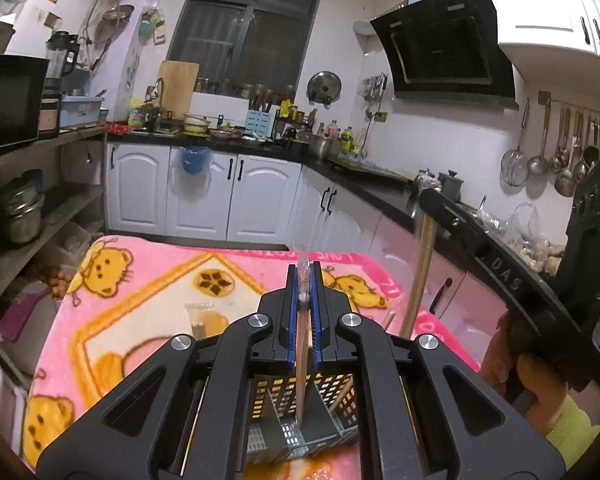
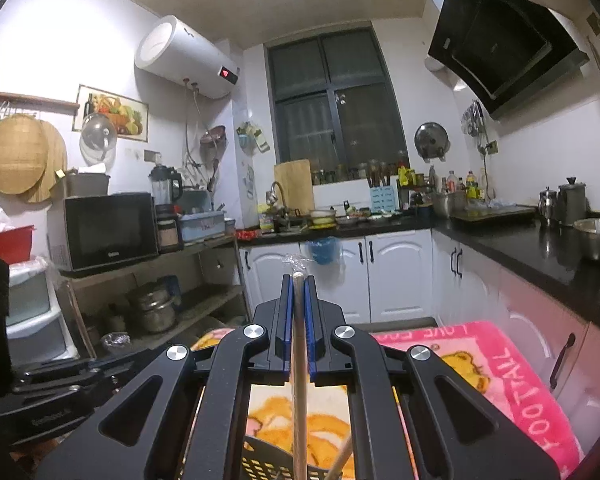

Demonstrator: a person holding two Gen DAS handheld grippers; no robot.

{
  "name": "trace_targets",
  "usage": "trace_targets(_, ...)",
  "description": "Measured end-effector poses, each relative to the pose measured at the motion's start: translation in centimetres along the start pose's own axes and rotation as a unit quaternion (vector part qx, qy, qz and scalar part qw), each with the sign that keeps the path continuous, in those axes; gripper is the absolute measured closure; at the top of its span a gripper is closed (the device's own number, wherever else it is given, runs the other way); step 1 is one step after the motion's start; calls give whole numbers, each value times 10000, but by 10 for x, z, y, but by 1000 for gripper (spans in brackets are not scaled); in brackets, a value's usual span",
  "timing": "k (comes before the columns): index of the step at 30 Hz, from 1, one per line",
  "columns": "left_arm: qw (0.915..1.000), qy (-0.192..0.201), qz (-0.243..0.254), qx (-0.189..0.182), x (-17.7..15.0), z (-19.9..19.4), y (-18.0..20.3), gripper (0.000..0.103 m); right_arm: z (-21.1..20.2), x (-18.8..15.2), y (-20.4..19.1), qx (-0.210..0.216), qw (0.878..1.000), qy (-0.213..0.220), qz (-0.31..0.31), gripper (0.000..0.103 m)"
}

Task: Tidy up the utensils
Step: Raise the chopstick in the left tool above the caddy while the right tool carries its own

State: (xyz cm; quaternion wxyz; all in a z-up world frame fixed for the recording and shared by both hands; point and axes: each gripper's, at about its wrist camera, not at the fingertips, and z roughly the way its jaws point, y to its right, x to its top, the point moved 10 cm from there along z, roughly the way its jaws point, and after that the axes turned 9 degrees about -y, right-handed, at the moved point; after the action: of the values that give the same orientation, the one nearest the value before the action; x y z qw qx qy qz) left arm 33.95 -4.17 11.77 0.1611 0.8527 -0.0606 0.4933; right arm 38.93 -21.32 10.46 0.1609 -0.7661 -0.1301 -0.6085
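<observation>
My left gripper (image 1: 305,280) is shut on a pair of wooden chopsticks in a clear wrapper (image 1: 302,360), held upright with the lower end down inside a black perforated utensil basket (image 1: 332,404) below the jaws. My right gripper (image 2: 299,284) is shut on another wrapped wooden chopstick pair (image 2: 299,380), also upright, its lower end reaching the basket rim (image 2: 268,460). The right gripper also shows in the left wrist view (image 1: 432,196), holding its chopsticks (image 1: 418,276) to the right of the basket. A loose chopstick (image 2: 340,460) leans in the basket.
The basket stands on a table covered by a pink bear-print blanket (image 1: 140,300). A small wrapped packet (image 1: 204,316) lies on the blanket. Kitchen counters (image 2: 520,248) run behind and to the right, a shelf with a microwave (image 2: 108,232) to the left.
</observation>
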Motion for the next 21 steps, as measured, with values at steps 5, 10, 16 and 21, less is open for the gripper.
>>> trace_targets(5,9999,-135,-8,52,-12,13,-5,100,14,-21,6,-37,9998,-195,95,97)
trace_targets(10,9997,-227,-1,90,-23,21,-8,100,20,-35,8,-47,9995,-288,140,97)
trace_targets(16,9994,-314,12,120,-32,28,-10,100,23,-51,7,-33,9989,-432,167,97)
trace_targets(21,9991,-406,3,140,-38,33,-11,100,22,-61,8,-23,9982,-559,220,97)
